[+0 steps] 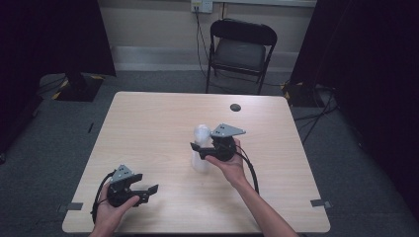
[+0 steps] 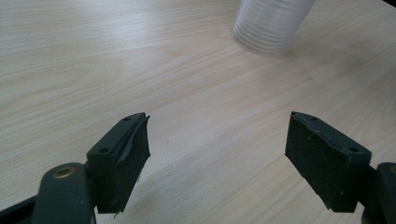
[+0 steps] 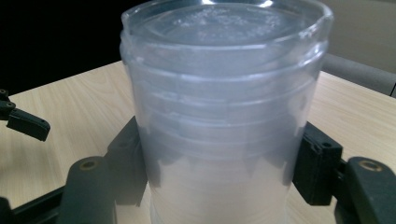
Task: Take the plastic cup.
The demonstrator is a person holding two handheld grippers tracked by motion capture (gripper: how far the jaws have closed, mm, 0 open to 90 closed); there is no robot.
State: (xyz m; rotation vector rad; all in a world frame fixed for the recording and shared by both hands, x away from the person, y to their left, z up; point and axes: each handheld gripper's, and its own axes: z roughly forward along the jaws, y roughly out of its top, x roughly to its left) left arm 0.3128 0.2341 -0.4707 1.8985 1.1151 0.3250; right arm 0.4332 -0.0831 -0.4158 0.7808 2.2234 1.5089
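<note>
The stack of clear plastic cups [image 3: 219,121] stands upright on the surface [image 1: 148,128], right of centre, long axis vertical. It sits directly between the jaws of the right hand-held gripper [image 1: 198,148], which comes at it level from the side; the pads lie against its wall on both sides, so the stack appears grasped. The left hand-held gripper [image 1: 148,192] rests well apart near the front edge, jaws spread, nothing between them. Judgement: any lift falls to the right hand, straight up along that axis.
</note>
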